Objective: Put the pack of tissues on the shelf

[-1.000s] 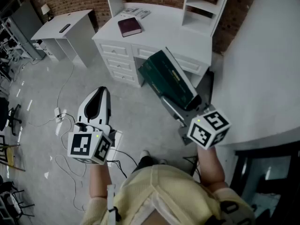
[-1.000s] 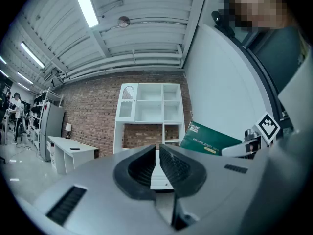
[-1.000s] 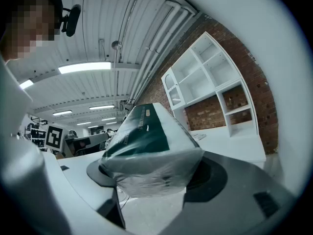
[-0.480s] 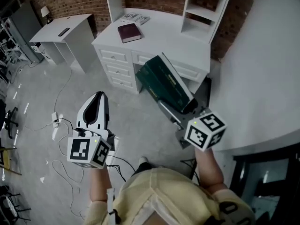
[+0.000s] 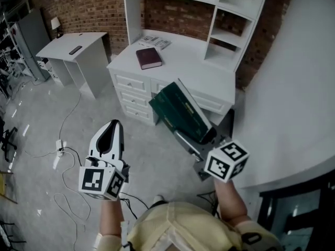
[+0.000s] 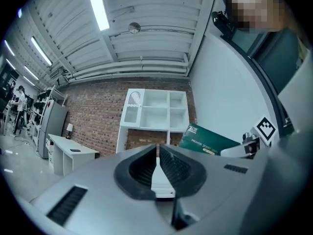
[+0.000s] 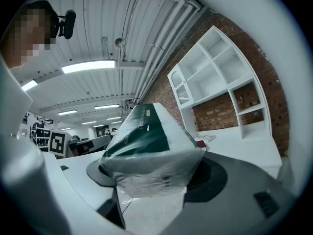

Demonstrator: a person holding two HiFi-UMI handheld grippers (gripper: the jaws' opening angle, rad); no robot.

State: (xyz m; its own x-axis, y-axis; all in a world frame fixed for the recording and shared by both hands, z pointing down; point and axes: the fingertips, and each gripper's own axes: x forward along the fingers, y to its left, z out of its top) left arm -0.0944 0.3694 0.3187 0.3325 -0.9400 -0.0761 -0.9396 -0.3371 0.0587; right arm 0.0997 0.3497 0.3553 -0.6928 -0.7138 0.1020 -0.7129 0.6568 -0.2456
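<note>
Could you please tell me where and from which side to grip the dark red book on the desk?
The book lies flat and closed on the desk, so probably pinch its thickness at the edge nearest the desk's front, coming from there.

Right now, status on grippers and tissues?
Right gripper shut on tissues, held aloft. Left gripper shut, empty. Shelf not reached; nothing seen blocking it.

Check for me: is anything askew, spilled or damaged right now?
Nothing spilled or broken. The pack of tissues sits tilted in the right gripper, its plastic wrap wrinkled at the gripped end. Loose cables sprawl over the floor.
</note>
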